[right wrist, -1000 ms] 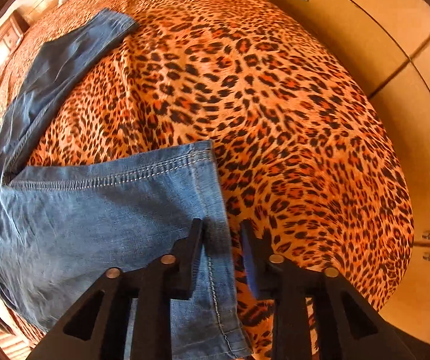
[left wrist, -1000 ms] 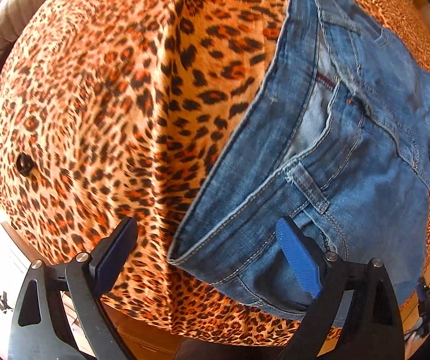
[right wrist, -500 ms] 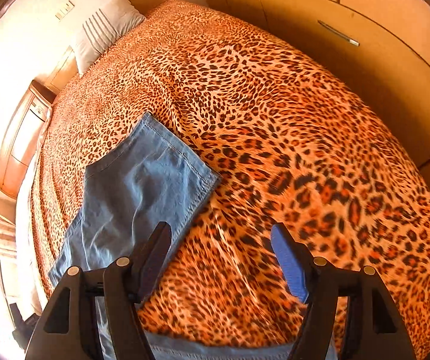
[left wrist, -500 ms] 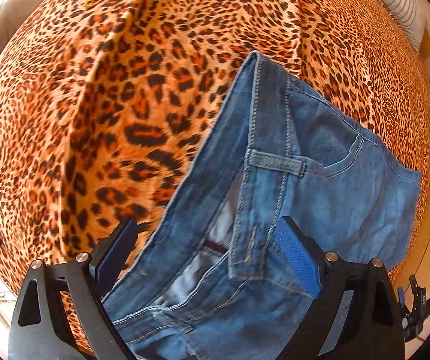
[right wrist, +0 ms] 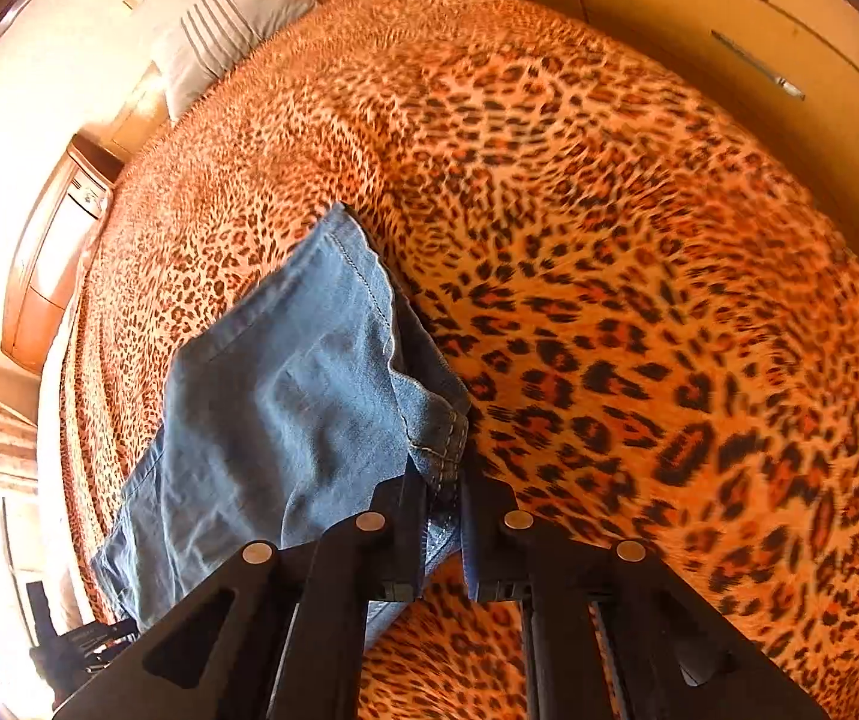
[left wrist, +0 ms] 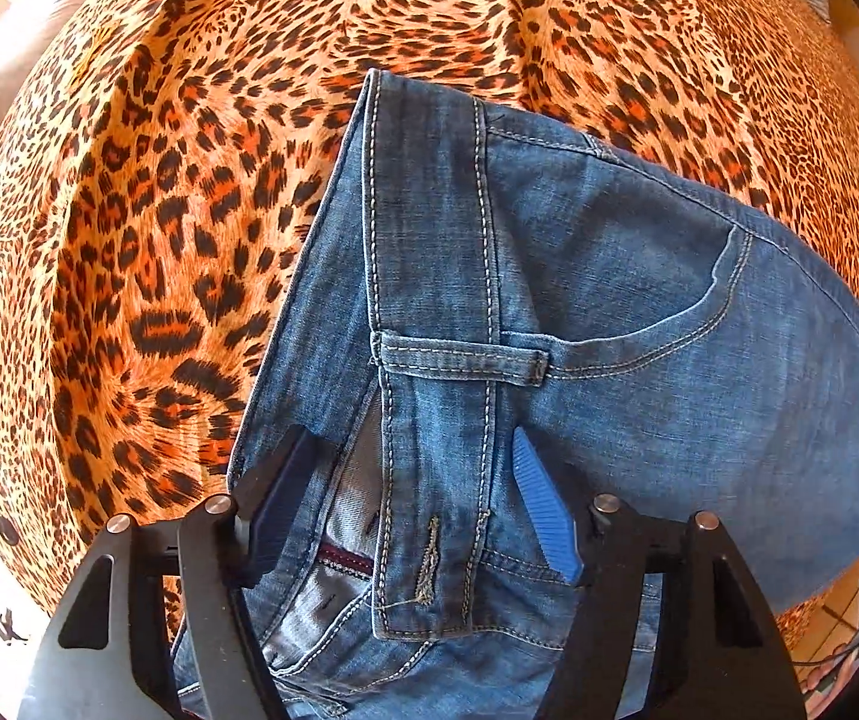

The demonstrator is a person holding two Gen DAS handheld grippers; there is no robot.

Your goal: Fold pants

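Observation:
Blue jeans (left wrist: 639, 312) lie on a leopard-print bedspread (left wrist: 159, 210). In the left wrist view the waistband with a belt loop and front pocket fills the middle. My left gripper (left wrist: 411, 480) is open, its jaws standing on either side of the waistband, over the fly. In the right wrist view a jeans leg (right wrist: 285, 408) is lifted and bunched. My right gripper (right wrist: 444, 480) is shut on the hem of that leg, with denim pinched between the jaws.
A striped pillow (right wrist: 225, 30) lies at the head of the bed. A wooden nightstand (right wrist: 57, 252) stands at the far left. Wardrobe doors (right wrist: 729, 30) run along the right side. Bare tiled floor shows past the bed's corner (left wrist: 849, 612).
My right gripper, open half a second ago, has shut on the leg hem and lifted it. My left gripper has narrowed and moved in over the waistband.

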